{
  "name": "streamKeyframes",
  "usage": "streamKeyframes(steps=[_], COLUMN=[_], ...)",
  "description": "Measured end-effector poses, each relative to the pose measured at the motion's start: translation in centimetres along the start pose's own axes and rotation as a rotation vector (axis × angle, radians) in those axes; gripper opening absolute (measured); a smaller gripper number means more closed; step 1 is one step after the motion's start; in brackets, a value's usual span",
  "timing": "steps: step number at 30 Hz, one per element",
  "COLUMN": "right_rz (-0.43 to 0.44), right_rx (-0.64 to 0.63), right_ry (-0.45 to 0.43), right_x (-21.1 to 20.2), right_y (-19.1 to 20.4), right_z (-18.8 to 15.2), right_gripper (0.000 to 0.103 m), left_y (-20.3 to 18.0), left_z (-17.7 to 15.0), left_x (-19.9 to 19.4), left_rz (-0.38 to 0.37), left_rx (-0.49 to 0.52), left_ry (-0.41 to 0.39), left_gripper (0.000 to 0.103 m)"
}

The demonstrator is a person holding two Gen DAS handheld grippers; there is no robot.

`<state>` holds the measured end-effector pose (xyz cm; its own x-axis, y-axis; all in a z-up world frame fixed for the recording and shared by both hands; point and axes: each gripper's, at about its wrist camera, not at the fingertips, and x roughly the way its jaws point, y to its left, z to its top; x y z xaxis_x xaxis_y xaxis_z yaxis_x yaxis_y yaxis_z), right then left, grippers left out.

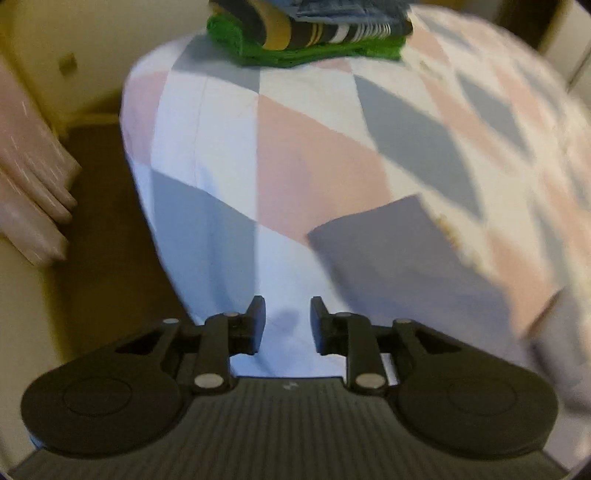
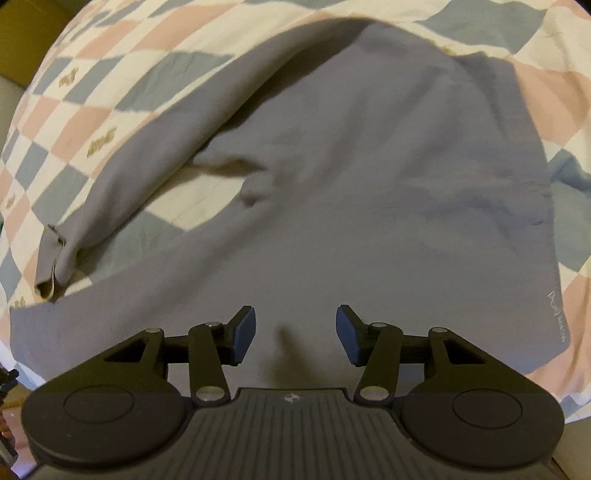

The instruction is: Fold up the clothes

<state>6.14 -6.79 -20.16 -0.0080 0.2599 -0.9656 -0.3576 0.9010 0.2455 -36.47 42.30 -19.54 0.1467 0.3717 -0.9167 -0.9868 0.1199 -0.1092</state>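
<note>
A grey long-sleeved shirt (image 2: pixel 362 177) lies spread on a bed with a pink, grey and white checked cover (image 2: pixel 92 96). One sleeve (image 2: pixel 122 184) lies out to the left, its cuff near the bed edge. My right gripper (image 2: pixel 295 336) is open and empty, just above the shirt's near hem. In the left wrist view a corner of the shirt (image 1: pixel 388 251) shows at the right. My left gripper (image 1: pixel 288 323) is open and empty above the bare cover (image 1: pixel 229 155), to the left of the shirt.
A stack of folded clothes (image 1: pixel 314 33), green at the bottom with striped and blue items on top, sits at the far end of the bed. Brown floor (image 1: pixel 107 229) and a pale wall lie left of the bed. A pink folded fabric (image 1: pixel 29 192) is at far left.
</note>
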Motion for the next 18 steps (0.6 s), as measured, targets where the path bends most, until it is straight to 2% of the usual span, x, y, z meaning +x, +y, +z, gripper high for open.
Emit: streamKeyframes(steps=[1,4,5,7,8,10,11,13,17,18], right_rz=[-0.005,-0.024,-0.031,-0.04,-0.044,-0.07,-0.078,-0.071,-0.042,-0.033], right_rx=[0.006,0.039,0.056,0.096,0.116,0.155,0.174,0.212,0.248,0.248], right_ry=[0.006,0.019,0.021,0.017,0.015,0.013,0.007,-0.016,-0.056,-0.061], right_x=[0.1,0.2,0.2,0.0,-0.1,-0.5,-0.8,-1.5,-2.1,-2.1], right_y=[-0.1,-1.0,-1.5,-2.8,-3.5,-5.0,-5.8,-7.3,-8.9,-9.0], right_z=[-0.3,-1.2,-1.6,-2.3,-2.6,-3.3,-3.5,-3.8,-3.7,-3.4], right_gripper=[0.052,0.053,0.053,0.054,0.054,0.054,0.054,0.054,0.054,0.055], left_y=[0.1,-1.3,-2.2,-4.6,-5.5,-8.1,-9.7,-13.8,-22.7,-24.5], left_z=[0.1,0.4,0.4,-0.3,-0.8,-1.7,-2.3,-4.5,-10.3,-11.4], left_x=[-0.1,0.9,1.4,2.2,2.0,0.1,-1.2,-3.8,-6.3,-6.0], left_rz=[-0.05,-0.151,-0.134,0.028,0.106,0.187,0.179,0.078,-0.125,-0.159], left_rx=[-0.039,-0.084,-0.053,0.083,0.15,0.295,0.381,0.581,0.97,1.025], left_ry=[0.006,0.036,0.049,0.067,0.053,-0.017,-0.041,-0.081,-0.13,-0.121], left_gripper=[0.034,0.038,0.038,0.03,0.03,0.025,0.026,0.042,0.052,0.059])
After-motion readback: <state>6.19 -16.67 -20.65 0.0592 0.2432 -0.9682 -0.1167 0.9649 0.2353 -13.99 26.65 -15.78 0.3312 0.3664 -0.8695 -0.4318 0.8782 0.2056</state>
